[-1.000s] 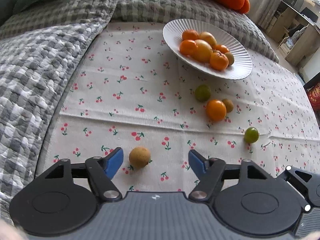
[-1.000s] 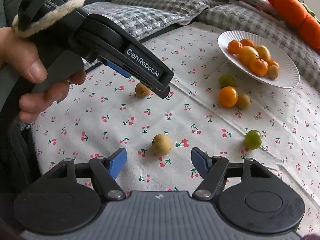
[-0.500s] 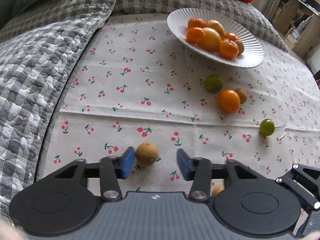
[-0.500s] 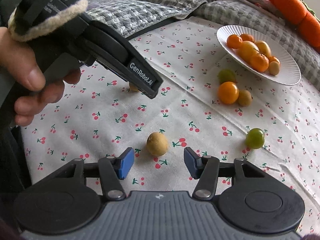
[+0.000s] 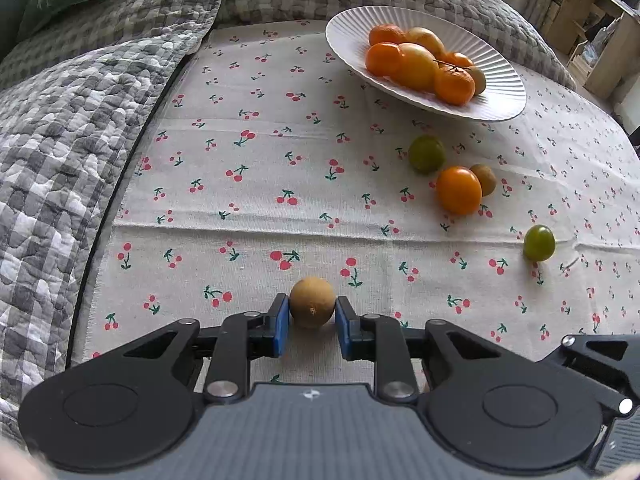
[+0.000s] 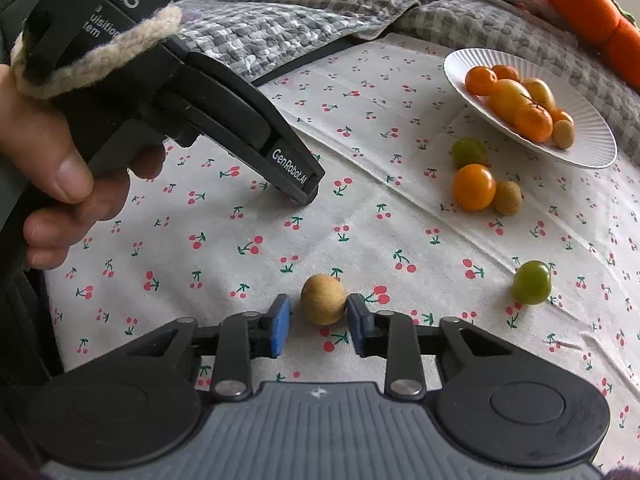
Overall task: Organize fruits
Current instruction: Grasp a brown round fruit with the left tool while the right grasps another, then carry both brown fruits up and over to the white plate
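Judging by the layout, the job is partly done: the white plate [image 5: 496,92] at the far right of the cherry-print cloth [image 5: 260,168] already carries a heap of orange and yellow fruits, while several fruits lie loose on the cloth.

Going left to right, the left gripper [image 5: 311,322] has its jaws closed in on a small brown fruit [image 5: 312,307]; both blue pads [image 5: 282,325] appear to touch its sides, so it looks grasped, low against the cloth. To its right lie a green fruit [image 5: 426,153], an orange fruit [image 5: 458,190] touching a small brown one [image 5: 483,179], and another green fruit [image 5: 539,242], well apart.

The right gripper [image 6: 318,326] brackets a second small brown fruit [image 6: 324,299]. Its right pad touches the fruit, but a gap shows at the left pad, so the jaws are not yet clenched.

What is left: both brown fruits and the loose four go to the plate.
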The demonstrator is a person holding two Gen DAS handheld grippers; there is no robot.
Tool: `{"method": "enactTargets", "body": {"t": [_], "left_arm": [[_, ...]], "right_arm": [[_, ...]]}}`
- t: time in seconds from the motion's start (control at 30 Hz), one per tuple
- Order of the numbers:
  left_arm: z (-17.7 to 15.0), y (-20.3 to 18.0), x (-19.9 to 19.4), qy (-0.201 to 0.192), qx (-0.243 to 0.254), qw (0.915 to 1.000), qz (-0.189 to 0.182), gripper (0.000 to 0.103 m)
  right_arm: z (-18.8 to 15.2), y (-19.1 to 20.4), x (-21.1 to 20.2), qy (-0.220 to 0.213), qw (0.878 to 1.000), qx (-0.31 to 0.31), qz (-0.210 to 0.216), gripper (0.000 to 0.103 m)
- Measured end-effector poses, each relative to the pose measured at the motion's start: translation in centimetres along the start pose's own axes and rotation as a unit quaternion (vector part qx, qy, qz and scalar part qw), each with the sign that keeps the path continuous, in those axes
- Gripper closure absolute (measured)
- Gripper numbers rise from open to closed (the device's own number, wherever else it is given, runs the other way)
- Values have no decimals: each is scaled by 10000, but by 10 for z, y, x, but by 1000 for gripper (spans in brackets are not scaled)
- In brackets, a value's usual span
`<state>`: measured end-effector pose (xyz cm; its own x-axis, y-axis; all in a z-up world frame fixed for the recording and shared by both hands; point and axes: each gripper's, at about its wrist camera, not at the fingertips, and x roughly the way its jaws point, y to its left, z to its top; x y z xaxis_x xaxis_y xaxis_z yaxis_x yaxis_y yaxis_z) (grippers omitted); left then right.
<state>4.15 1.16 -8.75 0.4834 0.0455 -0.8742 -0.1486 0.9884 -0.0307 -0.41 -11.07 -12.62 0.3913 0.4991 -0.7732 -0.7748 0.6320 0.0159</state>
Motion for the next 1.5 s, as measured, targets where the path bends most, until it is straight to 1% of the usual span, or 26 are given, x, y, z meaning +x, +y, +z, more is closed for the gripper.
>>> {"method": "enactTargets", "body": {"t": [0.13,0.5,0.67,0.9,1.0,1.13,1.27,1.5], "left_arm": [[1,-1,-2,-44,-16,10000,-37,86],[5,1,-8,-178,-185,9994,-224,86],[7,7,-10,-252,-394,9983,-347,86],[7,2,-11,-292,-313,9986,-320,86],[8,1,-14,-392,-268,9985,-262,86],[12,1,-21,-526,-323,9974,-368,86],[18,-4,-30,-663,-331,9963,-427,86],[34,-16,-45,-871,-392,9936,-610,87]], "right_arm": [[2,-1,-1,-69,10000,39,58,81],[6,-3,-4,-181,9998,123,-19,81],[6,-3,-5,-234,9996,166,-49,81],[10,-4,-8,-273,9995,138,-106,81],[19,-16,-25,-508,9983,256,-156,81],[30,-40,-42,-797,9945,604,-306,81],[35,-54,-47,-901,9918,811,-411,81],[45,-61,-54,-1077,9894,874,-430,81]]}}
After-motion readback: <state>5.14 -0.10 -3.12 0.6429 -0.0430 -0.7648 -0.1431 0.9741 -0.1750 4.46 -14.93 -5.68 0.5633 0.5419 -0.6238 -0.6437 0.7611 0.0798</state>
